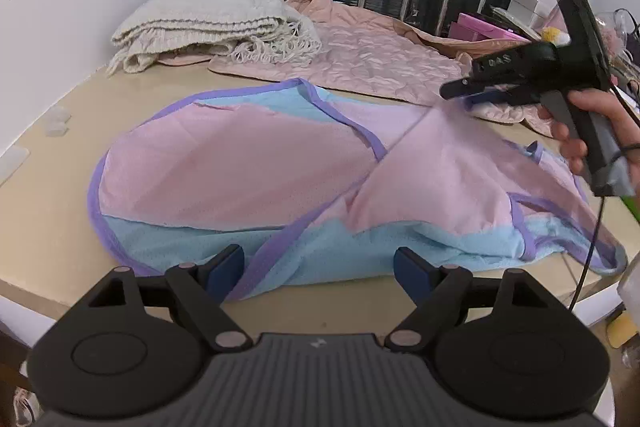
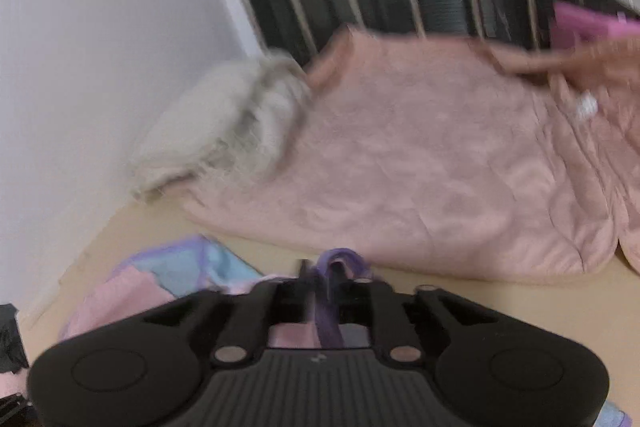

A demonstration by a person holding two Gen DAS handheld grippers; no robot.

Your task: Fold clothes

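Holding the pink-and-blue mesh garment with purple trim (image 1: pixel 248 163), your right gripper (image 2: pixel 326 281) pinches its trim; your left gripper (image 1: pixel 319 265) gapes empty at its near hem; slippage would undo the fold.

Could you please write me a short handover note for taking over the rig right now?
Left tongs: open, empty, hovering at the near blue hem of the pink, blue and purple garment.
Right tongs: a purple trim strip lies between the fingers; the view is blurred, so the grip is unclear.
Garment: spread on the tan table, partly folded, one pink panel laid over along a diagonal.
Behind it: the pink quilted piece lies unfolded; the cream knit blanket is folded.
Left: finish folding the garment, then the quilted piece.
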